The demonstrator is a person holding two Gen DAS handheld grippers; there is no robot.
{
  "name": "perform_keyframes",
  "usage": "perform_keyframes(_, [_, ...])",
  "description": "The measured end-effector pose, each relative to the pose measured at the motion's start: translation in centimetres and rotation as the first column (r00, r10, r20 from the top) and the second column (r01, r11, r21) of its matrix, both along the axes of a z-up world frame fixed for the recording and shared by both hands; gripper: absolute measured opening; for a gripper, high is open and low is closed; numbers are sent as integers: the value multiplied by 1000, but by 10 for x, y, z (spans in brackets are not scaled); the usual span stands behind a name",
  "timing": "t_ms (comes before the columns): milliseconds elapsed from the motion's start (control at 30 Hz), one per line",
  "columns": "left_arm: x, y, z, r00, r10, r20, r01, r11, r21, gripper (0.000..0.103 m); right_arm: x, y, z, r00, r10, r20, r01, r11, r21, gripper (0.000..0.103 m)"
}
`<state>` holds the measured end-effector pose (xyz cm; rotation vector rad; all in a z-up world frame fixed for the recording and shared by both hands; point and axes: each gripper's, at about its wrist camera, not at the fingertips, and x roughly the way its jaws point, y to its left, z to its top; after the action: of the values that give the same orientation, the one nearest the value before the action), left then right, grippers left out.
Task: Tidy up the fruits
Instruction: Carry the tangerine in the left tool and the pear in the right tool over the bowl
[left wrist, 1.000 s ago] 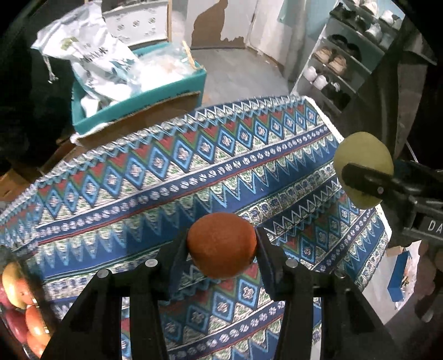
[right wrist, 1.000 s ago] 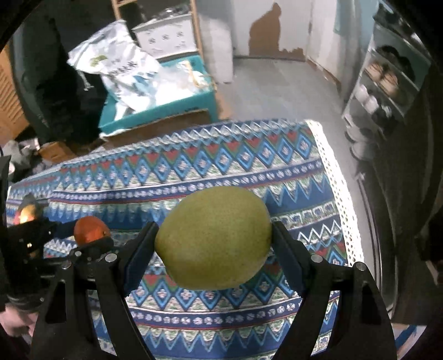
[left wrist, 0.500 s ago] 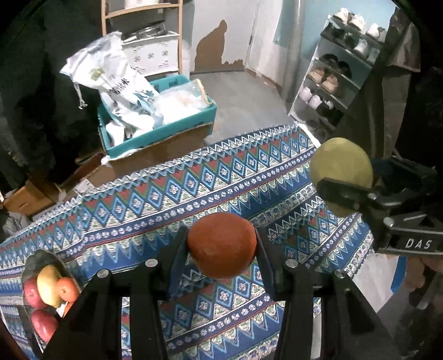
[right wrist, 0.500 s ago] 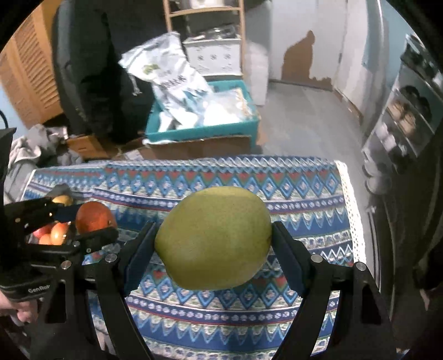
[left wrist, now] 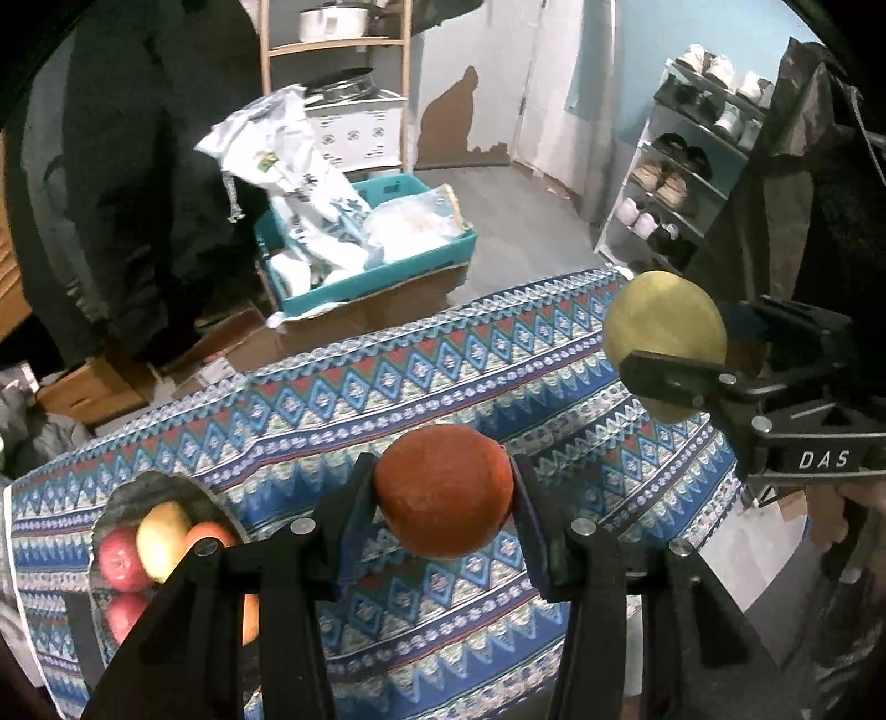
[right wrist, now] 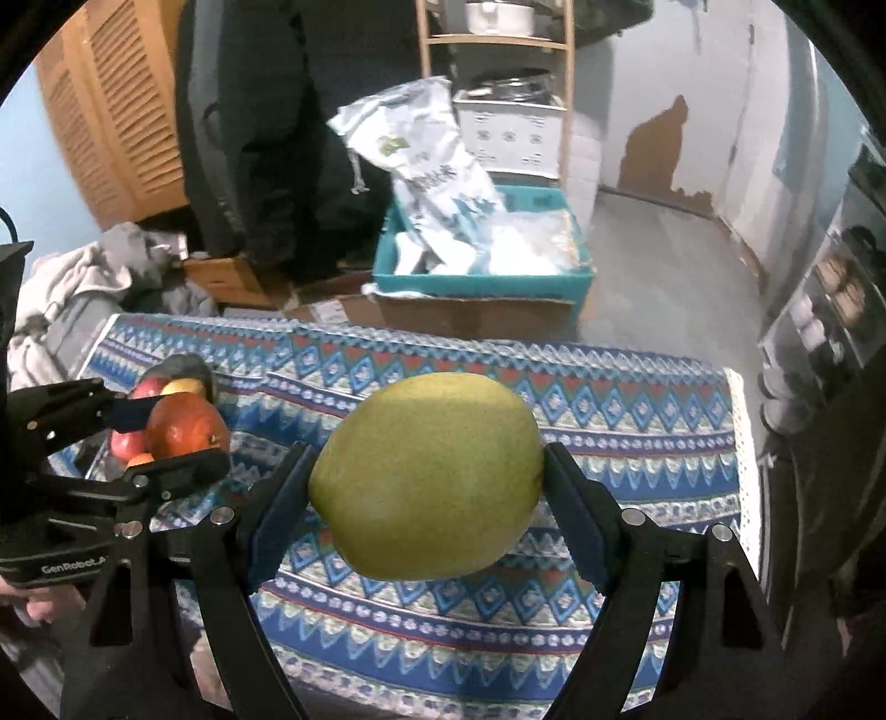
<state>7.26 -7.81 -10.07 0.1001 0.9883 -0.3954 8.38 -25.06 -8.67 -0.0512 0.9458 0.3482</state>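
Observation:
My left gripper (left wrist: 443, 501) is shut on an orange-red round fruit (left wrist: 442, 490) and holds it above the patterned blue tablecloth (left wrist: 432, 365). My right gripper (right wrist: 426, 482) is shut on a large yellow-green fruit (right wrist: 426, 476), also held above the cloth. In the left wrist view the green fruit (left wrist: 663, 327) shows at the right. In the right wrist view the red fruit (right wrist: 185, 426) shows at the left. A dark bowl (left wrist: 147, 484) at the table's left end holds several red, yellow and orange fruits.
Beyond the table's far edge a teal box (left wrist: 387, 266) with white bags sits on cardboard on the floor. A shoe rack (left wrist: 681, 183) stands at the right, a wooden shelf (right wrist: 498, 44) at the back. A person in dark clothes stands behind.
Both grippers rose and drew back, still holding their fruits. The fruit bowl at the left came further into both views, and more of the room shows.

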Motion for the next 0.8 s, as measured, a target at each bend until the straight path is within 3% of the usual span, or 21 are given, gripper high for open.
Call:
perform_keyframes(400, [-11, 70, -4, 995, 100, -24, -101, 994, -45, 48, 3, 62, 1, 995, 100, -6, -100, 995, -14, 81])
perform_keyframes(800, [-17, 146, -14, 972, 232, -41, -234, 970, -68, 48, 12, 138, -12, 980, 193, -45, -193, 981, -1, 81])
